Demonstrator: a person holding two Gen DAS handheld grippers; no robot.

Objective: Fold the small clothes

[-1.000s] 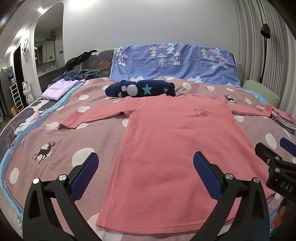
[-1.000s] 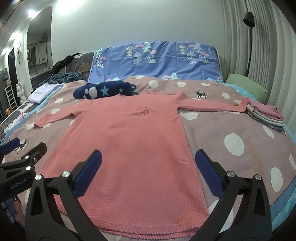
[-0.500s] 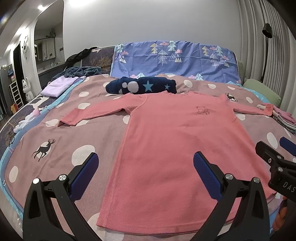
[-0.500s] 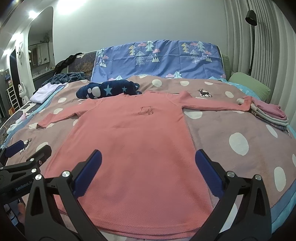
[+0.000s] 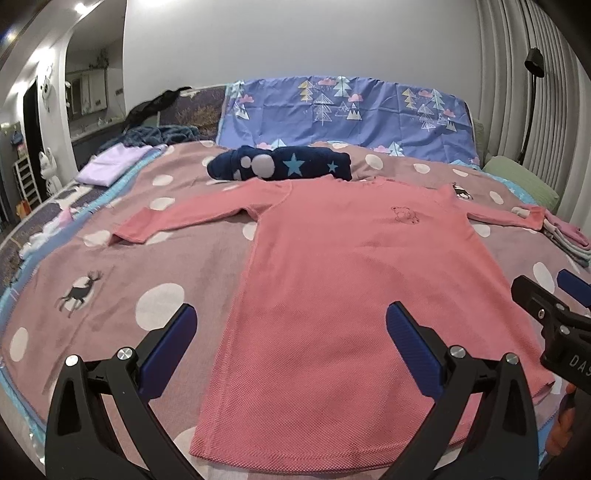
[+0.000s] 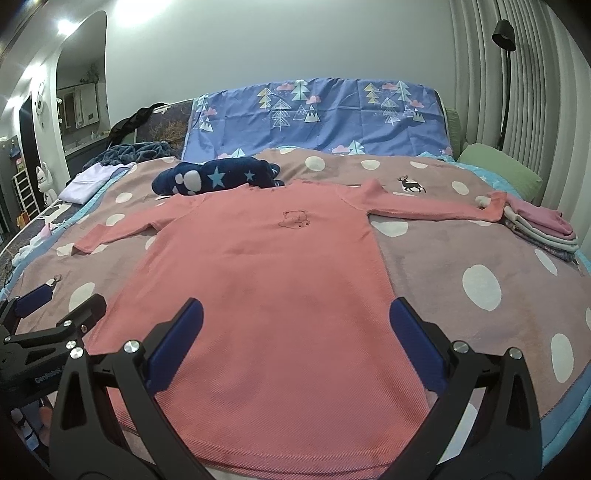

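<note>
Pink shirt (image 5: 343,295) lies flat on the bed (image 5: 110,280), sleeves spread, hem nearest the cameras. Left gripper (image 5: 291,343) and right gripper (image 6: 295,332) hover above the hem, fingers apart, holding nothing. Folded clothes (image 6: 539,225) lie beside the right cuff.

Home bedroom: polka-dot bedspread (image 5: 122,258) on bed, tree-print pillow cover (image 6: 317,114), floor lamp (image 6: 504,33), folded clothes (image 6: 543,225).

Dim indoor light, ceiling glare upper left, fisheye-warped dark corners
</note>
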